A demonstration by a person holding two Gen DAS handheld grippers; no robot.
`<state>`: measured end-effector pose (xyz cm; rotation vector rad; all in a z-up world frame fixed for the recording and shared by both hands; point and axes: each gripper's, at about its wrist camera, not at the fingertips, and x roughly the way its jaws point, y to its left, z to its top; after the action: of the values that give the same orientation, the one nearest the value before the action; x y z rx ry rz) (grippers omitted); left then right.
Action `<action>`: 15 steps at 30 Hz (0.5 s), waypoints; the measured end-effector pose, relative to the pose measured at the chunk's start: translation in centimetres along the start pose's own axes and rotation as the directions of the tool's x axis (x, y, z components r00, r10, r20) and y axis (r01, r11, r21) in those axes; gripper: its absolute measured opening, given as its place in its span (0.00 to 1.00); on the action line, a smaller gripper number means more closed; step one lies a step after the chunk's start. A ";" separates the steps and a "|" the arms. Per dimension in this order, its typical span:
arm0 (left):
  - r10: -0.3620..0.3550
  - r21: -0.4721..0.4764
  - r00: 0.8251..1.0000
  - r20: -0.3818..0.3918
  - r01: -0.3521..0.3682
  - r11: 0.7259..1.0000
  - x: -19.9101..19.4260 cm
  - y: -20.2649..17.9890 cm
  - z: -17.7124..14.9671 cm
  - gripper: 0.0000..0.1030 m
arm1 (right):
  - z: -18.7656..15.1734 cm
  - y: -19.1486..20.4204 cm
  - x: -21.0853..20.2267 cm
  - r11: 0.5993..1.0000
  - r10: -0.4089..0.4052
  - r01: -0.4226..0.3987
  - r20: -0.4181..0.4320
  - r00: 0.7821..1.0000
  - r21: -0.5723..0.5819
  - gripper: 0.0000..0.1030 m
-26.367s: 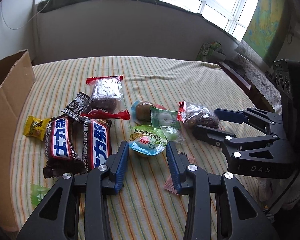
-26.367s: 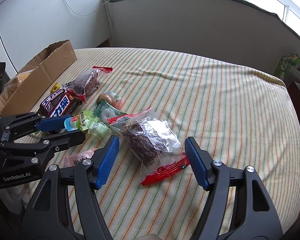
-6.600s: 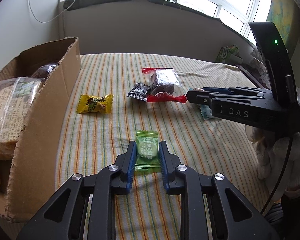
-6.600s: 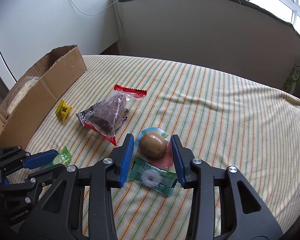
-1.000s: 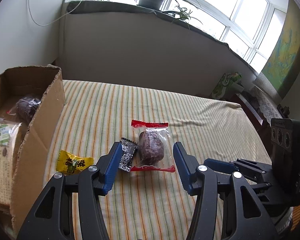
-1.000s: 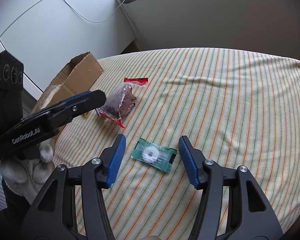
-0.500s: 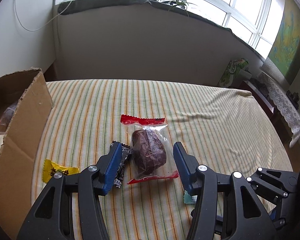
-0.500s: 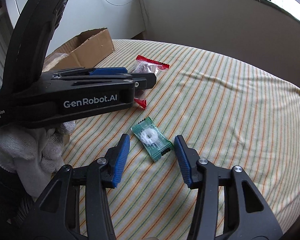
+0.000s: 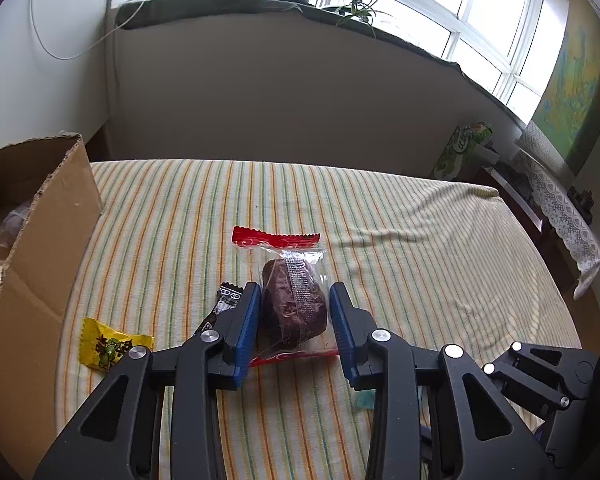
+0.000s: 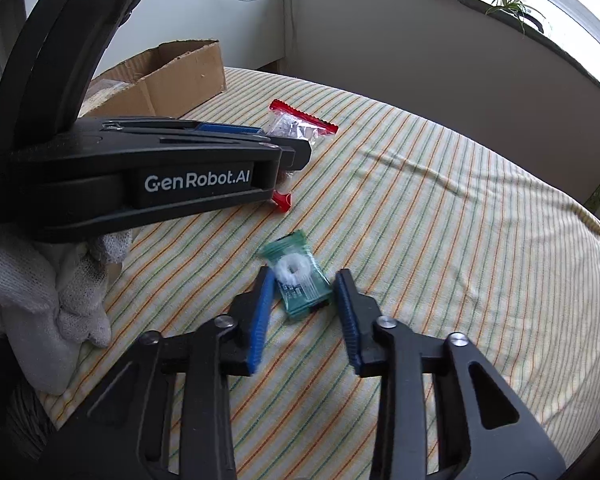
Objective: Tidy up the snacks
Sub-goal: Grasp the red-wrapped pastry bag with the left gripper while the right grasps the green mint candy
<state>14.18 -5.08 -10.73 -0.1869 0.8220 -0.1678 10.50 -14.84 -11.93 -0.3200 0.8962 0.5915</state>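
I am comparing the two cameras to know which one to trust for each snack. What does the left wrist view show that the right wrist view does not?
Only the left wrist view shows the yellow candy, the small black wrapper beside the left fingers, and the dark cake inside its packet.

Only the right wrist view shows the green ring candy whole, between the closing right gripper, and the white-gloved hand.

Both show the red-edged cake packet between the closing left gripper, the cardboard box and the striped cloth.
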 end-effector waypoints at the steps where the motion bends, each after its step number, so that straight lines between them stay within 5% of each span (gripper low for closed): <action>1: -0.002 -0.002 1.000 0.000 0.002 1.000 0.0 0.0 0.0 0.32 | -0.1 -0.2 -0.1 1.000 0.004 -0.004 0.000 1.000 0.009 0.26; 15: -0.050 -0.021 0.994 0.093 0.052 0.998 -4.8 0.1 0.3 0.31 | 0.2 -2.1 -2.4 0.993 0.030 -0.036 0.061 0.998 0.115 0.25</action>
<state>11.20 -3.86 -7.17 -0.2359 0.7273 -0.1959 10.76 -17.21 -9.84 -0.1824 0.8767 0.5740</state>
